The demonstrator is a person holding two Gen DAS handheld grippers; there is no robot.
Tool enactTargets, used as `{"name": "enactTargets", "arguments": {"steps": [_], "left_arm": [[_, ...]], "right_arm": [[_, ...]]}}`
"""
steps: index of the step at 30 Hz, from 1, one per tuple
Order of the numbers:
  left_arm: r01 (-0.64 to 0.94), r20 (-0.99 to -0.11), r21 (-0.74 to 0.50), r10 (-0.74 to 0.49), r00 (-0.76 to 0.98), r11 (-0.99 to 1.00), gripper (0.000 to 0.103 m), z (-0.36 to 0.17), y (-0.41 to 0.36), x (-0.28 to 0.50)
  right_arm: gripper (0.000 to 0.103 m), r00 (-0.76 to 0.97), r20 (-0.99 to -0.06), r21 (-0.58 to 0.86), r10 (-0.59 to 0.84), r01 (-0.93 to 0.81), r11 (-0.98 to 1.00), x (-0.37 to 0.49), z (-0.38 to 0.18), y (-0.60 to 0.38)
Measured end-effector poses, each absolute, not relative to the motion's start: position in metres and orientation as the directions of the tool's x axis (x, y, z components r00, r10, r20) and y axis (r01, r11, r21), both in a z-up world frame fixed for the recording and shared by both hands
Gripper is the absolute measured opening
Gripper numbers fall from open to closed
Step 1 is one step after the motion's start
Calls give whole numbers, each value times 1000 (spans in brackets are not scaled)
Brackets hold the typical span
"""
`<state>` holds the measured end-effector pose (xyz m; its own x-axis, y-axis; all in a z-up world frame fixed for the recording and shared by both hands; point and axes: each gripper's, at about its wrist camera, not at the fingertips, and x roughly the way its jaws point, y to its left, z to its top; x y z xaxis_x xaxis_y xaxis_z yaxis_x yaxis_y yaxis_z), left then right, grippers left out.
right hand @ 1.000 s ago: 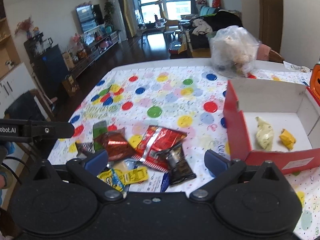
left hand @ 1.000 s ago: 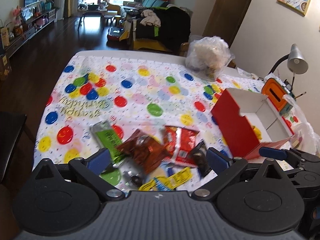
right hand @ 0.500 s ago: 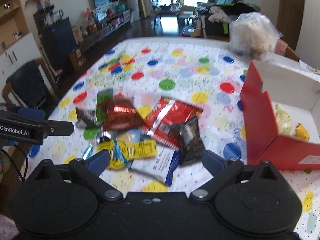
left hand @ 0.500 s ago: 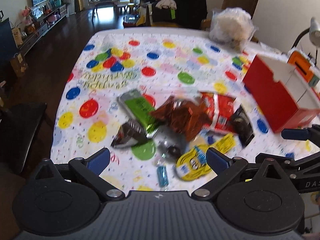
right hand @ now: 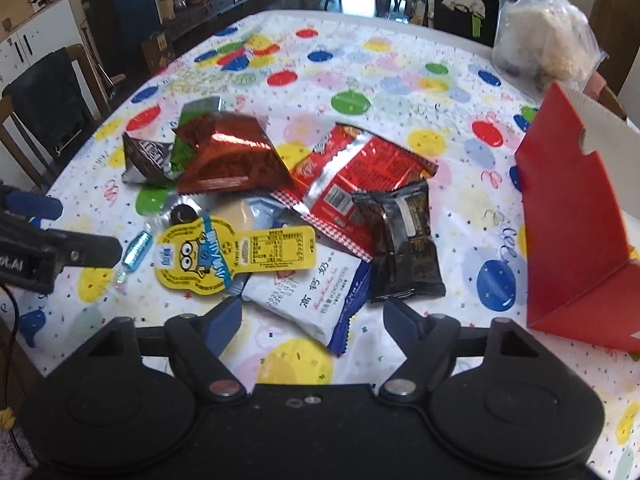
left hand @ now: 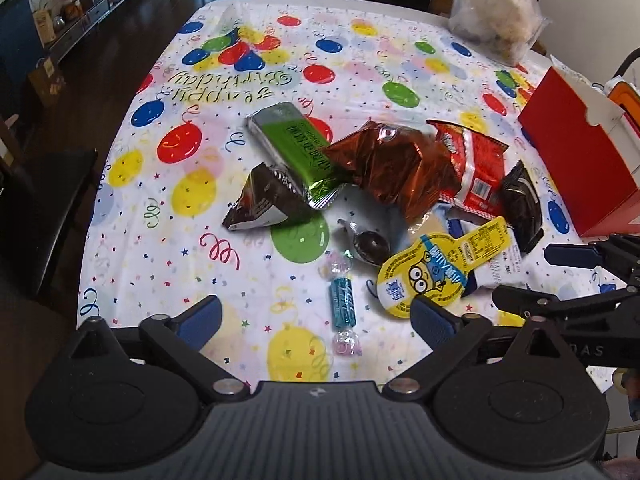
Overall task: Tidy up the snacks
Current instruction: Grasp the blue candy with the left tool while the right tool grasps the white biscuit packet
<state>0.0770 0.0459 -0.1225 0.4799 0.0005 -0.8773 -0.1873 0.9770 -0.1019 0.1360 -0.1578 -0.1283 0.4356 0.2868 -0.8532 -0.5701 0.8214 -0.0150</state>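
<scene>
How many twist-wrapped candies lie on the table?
1: a blue candy at the pile's near-left edge, beside the yellow packet, between the left gripper's open fingers. Others may hide under the packets.

Black left tool (left hand: 316,316), blue pads (left hand: 200,320), silver screws

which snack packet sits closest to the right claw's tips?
The white-and-blue packet: its blue-edged corner lies between the right claw tips, under the yellow cartoon packet. The black packet lies beside it, slightly farther.

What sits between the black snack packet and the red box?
Nothing: in the right wrist view, only bare balloon tablecloth separates the black snack packet from the red box.
</scene>
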Motion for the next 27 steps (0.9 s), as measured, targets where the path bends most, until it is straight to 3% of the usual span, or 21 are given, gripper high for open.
{"name": "enactTargets", "arguments": {"steps": [2, 9, 13, 21, 27], "left_arm": [[-189, -882, -95, 5, 471, 977, 89, -125, 46, 79], [-200, -902, -131, -33, 430, 971, 76, -136, 47, 87], [-188, -911, -133, -45, 410, 973, 61, -142, 44, 92], [-174, -909, -145, -62, 412, 974, 50, -145, 41, 96], [-163, -906, -174, -93, 414, 971, 40, -144, 42, 95]], "right_arm": [[76, 433, -854, -11, 288, -568, 823, 139, -131, -156], [75, 402, -866, 16, 297, -572, 820, 151, -137, -144], [76, 404, -868, 3, 288, -576, 818, 152, -139, -139], [76, 421, -866, -34, 270, -589, 808, 152, -141, -134], [68, 429, -862, -42, 268, -588, 808, 149, -139, -139]]}}
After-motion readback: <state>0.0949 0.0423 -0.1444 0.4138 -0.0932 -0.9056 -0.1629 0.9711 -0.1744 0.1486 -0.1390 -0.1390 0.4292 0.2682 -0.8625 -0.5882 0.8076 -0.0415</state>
